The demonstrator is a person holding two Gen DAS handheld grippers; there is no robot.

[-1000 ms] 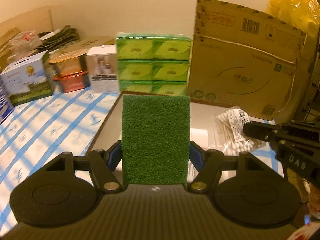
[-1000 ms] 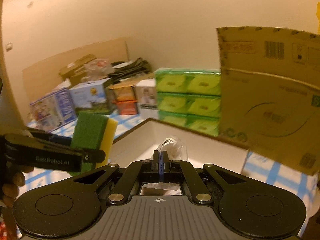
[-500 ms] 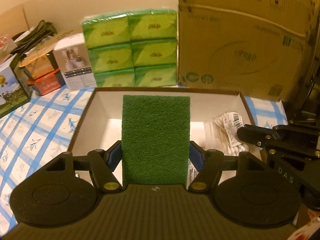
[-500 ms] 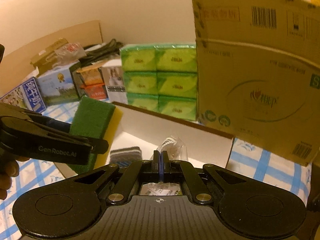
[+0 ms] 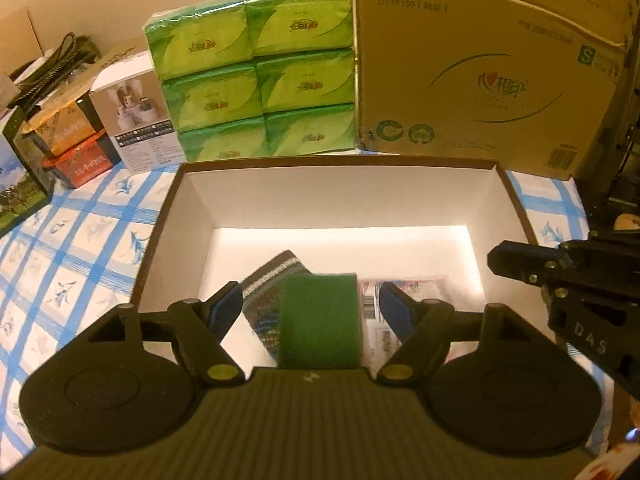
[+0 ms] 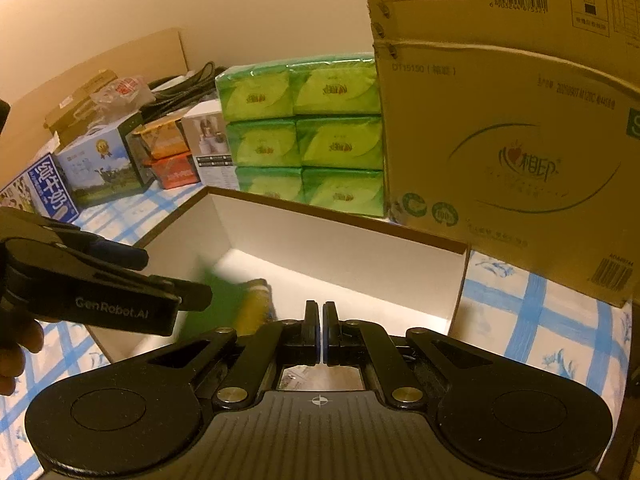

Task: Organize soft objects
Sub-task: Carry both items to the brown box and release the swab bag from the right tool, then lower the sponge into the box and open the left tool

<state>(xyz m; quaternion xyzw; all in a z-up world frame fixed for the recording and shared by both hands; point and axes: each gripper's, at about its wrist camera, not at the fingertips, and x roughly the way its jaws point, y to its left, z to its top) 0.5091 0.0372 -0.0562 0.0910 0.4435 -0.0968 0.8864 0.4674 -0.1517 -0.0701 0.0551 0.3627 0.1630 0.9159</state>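
- Cream wall behind, and below it a desk [image 5: 80, 248] covered by a white cloth with a blue grid and small blue motifs.
- A green scouring sponge with a yellow foam back [image 5: 320, 320] shows blurred between the spread fingers of the left claw [image 5: 312, 308], touching neither blue pad; the right wrist view shows it as a green and yellow smear [image 6: 236, 304] inside the box.
- The left claw is open, its fingers [image 5: 226, 306] held wide over the near part of a shallow open cardboard box with white inner walls and a brown rim [image 5: 336, 160].
- Beside the sponge, to its left, lies a grey knitted cloth with a pale striped band [image 5: 268, 280] on the box floor; to its right lies a clear plastic packet with printed labels [image 5: 404, 292].
- The right claw [image 6: 321, 332] has its two fingers pressed together with nothing visible between them; it hangs over the right near edge of the box, and shows in the left wrist view as a black body [image 5: 576, 280].
- Behind the box stands a stack of six green tissue packs [image 5: 256, 76], and to its right a large brown corrugated carton with printed logo and barcode [image 5: 492, 72].
- Further left on the desk stand a white product box [image 5: 136, 120], orange and red food boxes [image 5: 68, 144] and a blue milk carton [image 6: 40, 192].
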